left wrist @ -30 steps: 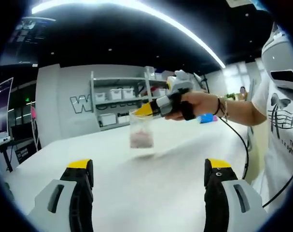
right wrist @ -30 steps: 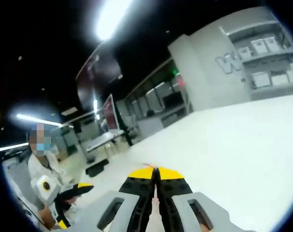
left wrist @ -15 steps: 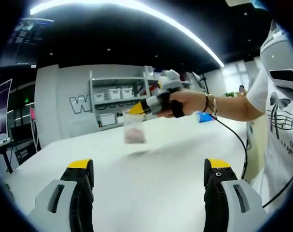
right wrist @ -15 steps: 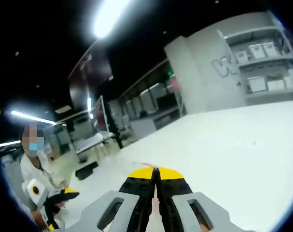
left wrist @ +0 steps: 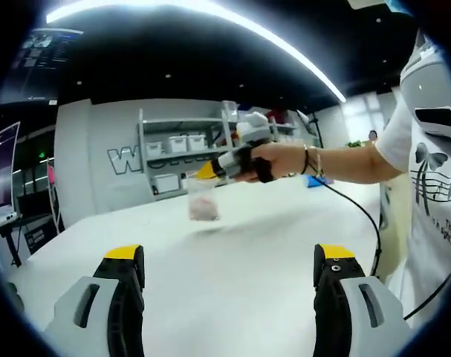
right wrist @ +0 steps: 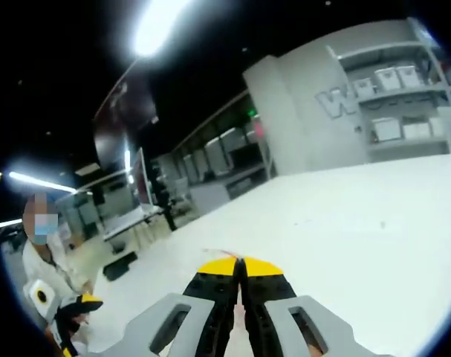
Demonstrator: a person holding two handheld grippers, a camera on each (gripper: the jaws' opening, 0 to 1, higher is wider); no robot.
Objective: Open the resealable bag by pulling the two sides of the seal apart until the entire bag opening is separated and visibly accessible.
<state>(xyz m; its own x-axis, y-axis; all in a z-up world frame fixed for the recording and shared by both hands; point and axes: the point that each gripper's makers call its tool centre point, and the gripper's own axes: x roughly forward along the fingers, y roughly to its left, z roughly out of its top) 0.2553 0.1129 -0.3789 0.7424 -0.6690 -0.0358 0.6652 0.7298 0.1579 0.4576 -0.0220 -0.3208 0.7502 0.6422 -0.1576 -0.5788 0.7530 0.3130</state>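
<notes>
The resealable bag (left wrist: pixel 201 206), a small clear plastic pouch with something pinkish bunched at its bottom, hangs in the air well ahead of my left claw (left wrist: pixel 229 262), above the white tabletop (left wrist: pixel 232 275). My right claw (left wrist: pixel 208 170), black with yellow tips, pinches it by the top edge, and the bag's long axis runs straight down from that grip. In the right gripper view, my right claw (right wrist: pixel 241 269) has its jaws pressed together, with a thin sliver of the bag's reddish seal edge (right wrist: pixel 219 253) poking out beyond the tips; the rest of the bag is hidden below them.

My left claw is released, jaws spread wide and holding nothing, low over the tabletop. The bag lies forward and a little up from it, slightly to the left of the line between its jaws, so the left claw is the free one that must travel to the seal. I judge that it will need to come up to the free side of the top edge, opposite the right claw's pinch, before any pulling apart can start.

Against half a second ago, the right claw and the bag have drifted a little further off and to the left in the left gripper view, while my left claw has stayed low and spread.
</notes>
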